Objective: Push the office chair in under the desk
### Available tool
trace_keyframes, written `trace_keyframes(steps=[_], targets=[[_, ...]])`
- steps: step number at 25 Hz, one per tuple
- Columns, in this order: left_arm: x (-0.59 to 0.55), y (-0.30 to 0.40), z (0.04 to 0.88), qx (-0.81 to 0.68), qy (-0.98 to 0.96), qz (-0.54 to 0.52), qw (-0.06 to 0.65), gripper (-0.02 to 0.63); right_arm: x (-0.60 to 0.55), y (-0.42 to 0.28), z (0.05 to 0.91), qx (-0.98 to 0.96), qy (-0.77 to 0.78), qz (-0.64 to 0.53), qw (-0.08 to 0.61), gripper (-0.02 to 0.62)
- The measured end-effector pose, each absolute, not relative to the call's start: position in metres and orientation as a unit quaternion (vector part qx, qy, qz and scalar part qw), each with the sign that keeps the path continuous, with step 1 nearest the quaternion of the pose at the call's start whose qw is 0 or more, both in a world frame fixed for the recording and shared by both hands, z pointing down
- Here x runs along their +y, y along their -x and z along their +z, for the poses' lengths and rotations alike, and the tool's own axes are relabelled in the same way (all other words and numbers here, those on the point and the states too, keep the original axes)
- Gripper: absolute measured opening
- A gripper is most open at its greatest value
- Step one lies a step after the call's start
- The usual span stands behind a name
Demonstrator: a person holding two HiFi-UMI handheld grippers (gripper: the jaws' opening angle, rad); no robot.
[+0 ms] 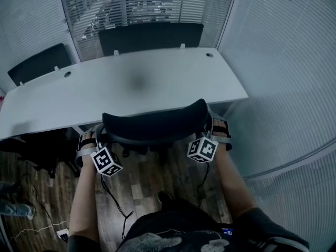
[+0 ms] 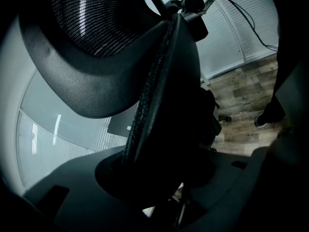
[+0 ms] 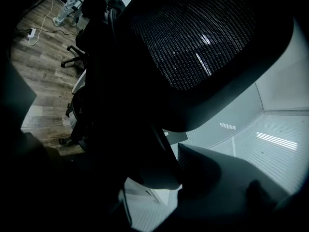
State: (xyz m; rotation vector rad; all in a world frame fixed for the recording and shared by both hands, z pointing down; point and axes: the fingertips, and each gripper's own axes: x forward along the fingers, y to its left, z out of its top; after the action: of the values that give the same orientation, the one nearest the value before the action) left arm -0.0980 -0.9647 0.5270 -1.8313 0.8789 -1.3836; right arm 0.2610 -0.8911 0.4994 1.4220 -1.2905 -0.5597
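office chair (image 1: 155, 122): curved black mesh back

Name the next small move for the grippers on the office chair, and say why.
Probably one short, even push forward: the left gripper and right gripper each grip a side of the office chair backrest, which stands at the near edge of the desk, so it may go in further.

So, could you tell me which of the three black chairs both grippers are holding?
The near chair, on the person's side of the desk: the left gripper and right gripper clamp it at either end. The other two stand untouched across the desk.
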Motion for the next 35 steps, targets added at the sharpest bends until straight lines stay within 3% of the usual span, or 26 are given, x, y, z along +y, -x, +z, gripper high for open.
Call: trace_keyframes(steps=[12,24,35], targets=[[-0.965,0.099,0.527,0.354,0.68,-0.545,0.339,0.23,-0.889,-0.264,0.495,-0.537,-0.611,-0.248,0.525,0.282],[-0.934,0.125,0.504,0.409,0.701,-0.493,0.314,0.261,-0.845,-0.252,0.486,-0.522,-0.638,-0.246,0.511,0.282],[-0.859,0.177,0.449,0.475,0.751,-0.377,0.262,0.253,-0.78,-0.187,0.449,-0.546,-0.695,-0.206,0.419,0.281]])
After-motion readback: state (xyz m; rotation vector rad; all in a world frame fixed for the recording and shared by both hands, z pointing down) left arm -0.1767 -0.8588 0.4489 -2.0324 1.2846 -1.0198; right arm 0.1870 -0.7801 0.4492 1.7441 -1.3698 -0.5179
